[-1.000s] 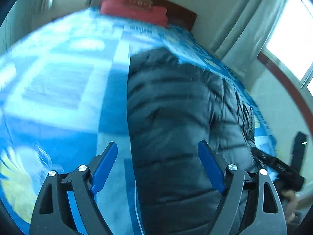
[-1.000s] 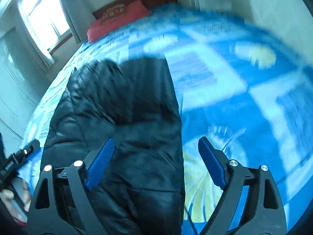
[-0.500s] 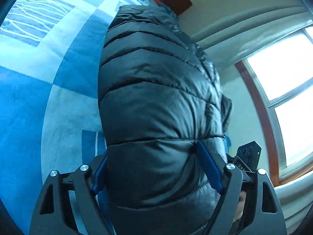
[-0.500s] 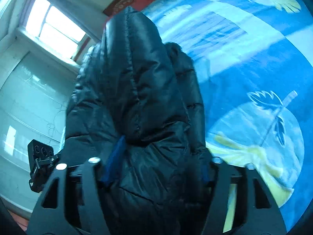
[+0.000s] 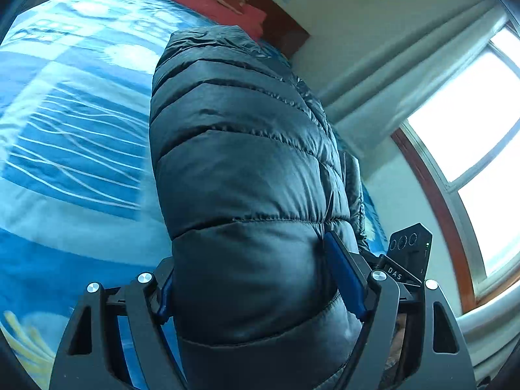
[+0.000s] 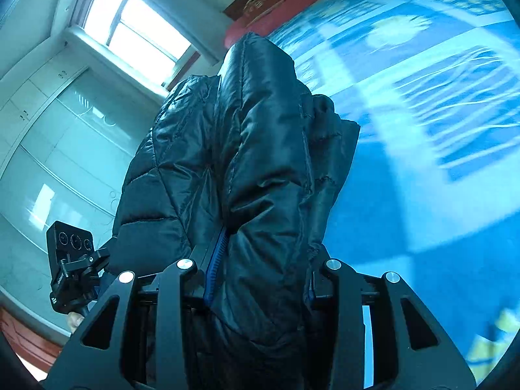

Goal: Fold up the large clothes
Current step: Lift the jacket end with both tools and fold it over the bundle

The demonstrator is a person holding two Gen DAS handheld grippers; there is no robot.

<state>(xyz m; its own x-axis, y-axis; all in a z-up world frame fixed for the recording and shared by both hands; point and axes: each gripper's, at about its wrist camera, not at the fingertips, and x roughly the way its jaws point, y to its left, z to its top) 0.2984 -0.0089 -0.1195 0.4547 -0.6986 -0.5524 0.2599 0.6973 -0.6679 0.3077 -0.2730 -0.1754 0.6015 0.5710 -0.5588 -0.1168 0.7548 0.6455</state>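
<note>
- Left wrist view: the left gripper [image 5: 260, 282] clamps a thick fold of the dark puffer jacket [image 5: 247, 169] — both blue pads press into the quilting, the jaws having just eased inward. The jacket rises over the blue patterned bedspread [image 5: 65, 149]; a red pillow [image 5: 211, 3] lies at the headboard.
- Right wrist view: the right gripper [image 6: 260, 276] pinches a bunched part of the same jacket [image 6: 247, 149] — its jaws have just been closing on the fabric. The window [image 6: 136, 35] is at upper left.

Left wrist: close behind jacket [image 5: 247, 175], facing the headboard.
Right wrist: likewise.
Shared: bedspread [image 5: 65, 149] (red pillow [image 6: 279, 3] too).
</note>
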